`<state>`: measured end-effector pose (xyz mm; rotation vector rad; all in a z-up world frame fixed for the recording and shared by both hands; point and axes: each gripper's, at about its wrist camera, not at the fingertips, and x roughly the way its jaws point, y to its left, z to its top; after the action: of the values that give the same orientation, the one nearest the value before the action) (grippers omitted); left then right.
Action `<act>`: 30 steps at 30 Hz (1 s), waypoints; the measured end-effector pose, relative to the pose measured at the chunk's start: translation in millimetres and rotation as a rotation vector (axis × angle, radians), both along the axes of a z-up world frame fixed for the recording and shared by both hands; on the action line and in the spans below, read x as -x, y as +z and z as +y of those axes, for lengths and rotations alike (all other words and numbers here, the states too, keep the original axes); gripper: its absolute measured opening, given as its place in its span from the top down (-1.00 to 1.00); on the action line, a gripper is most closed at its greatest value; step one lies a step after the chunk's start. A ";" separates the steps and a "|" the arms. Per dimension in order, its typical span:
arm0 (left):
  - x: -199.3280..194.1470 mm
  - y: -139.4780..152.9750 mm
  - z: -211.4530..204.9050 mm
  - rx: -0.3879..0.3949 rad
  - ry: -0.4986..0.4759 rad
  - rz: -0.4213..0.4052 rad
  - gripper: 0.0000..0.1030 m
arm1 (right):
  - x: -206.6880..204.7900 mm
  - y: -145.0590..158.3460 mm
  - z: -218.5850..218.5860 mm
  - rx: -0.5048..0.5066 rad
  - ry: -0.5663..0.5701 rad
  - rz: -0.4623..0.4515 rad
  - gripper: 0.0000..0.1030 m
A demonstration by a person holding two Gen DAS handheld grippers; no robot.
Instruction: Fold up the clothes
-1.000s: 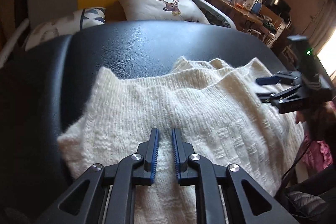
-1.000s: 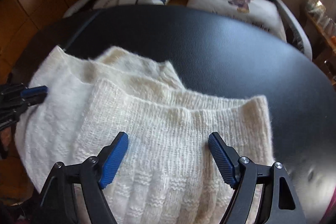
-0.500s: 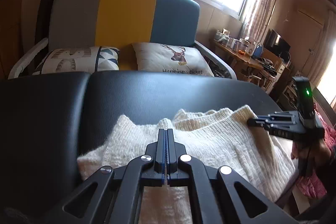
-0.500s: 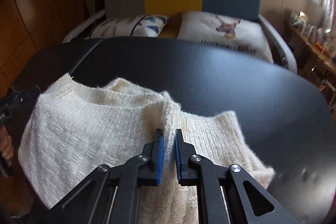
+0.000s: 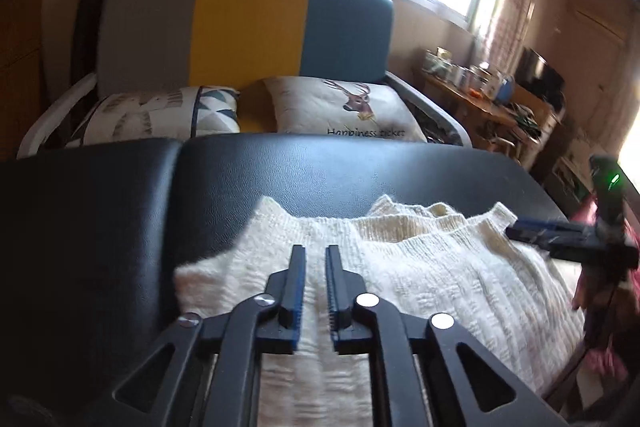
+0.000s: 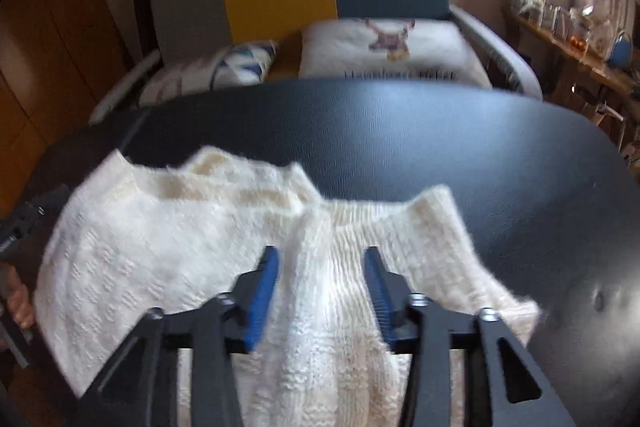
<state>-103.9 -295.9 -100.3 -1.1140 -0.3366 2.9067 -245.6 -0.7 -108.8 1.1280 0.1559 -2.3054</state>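
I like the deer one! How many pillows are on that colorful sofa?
2. The deer pillow lies on the sofa's right side; a triangle-patterned pillow lies to its left. The black table might hide more.

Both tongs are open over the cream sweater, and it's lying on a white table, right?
Not quite. The table is black, not white, as the right wrist view shows. The rest holds: left tongs and right tongs are open over the cream sweater.
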 end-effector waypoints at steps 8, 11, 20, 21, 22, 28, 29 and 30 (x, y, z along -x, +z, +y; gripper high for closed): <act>29.7 -21.4 -0.9 0.072 -0.121 -0.136 0.62 | -23.6 0.9 -79.3 0.001 0.279 -0.111 -0.55; 36.4 -34.2 2.6 0.117 -0.135 -0.197 0.64 | -23.0 -29.4 -111.1 -0.124 0.299 -0.174 -0.28; 2.7 -13.3 -9.1 0.092 0.003 -0.007 0.97 | -34.3 -6.6 -121.2 -0.068 0.276 -0.043 0.82; 7.6 -14.8 -8.9 0.106 0.010 -0.020 0.97 | -31.7 -9.3 -126.5 -0.079 0.267 -0.038 0.82; 13.1 -16.8 -8.5 0.120 0.015 -0.037 0.96 | -29.0 -15.7 -130.8 -0.091 0.256 -0.043 0.82; 33.2 -50.9 -5.4 0.165 0.032 -0.162 0.95 | -16.9 -45.1 -139.3 -0.090 0.165 -0.055 0.54; 31.5 -51.0 -2.8 0.177 0.032 -0.160 0.95 | -15.8 -46.1 -138.8 -0.084 0.162 -0.059 0.52; 28.4 -50.7 -4.2 0.164 0.033 -0.162 0.95 | -13.7 -46.0 -135.5 -0.062 0.165 -0.079 0.44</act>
<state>-132.3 -300.1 -151.0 -1.3847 -0.1196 2.9236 -231.9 -136.2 -154.8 1.1890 0.2806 -2.1209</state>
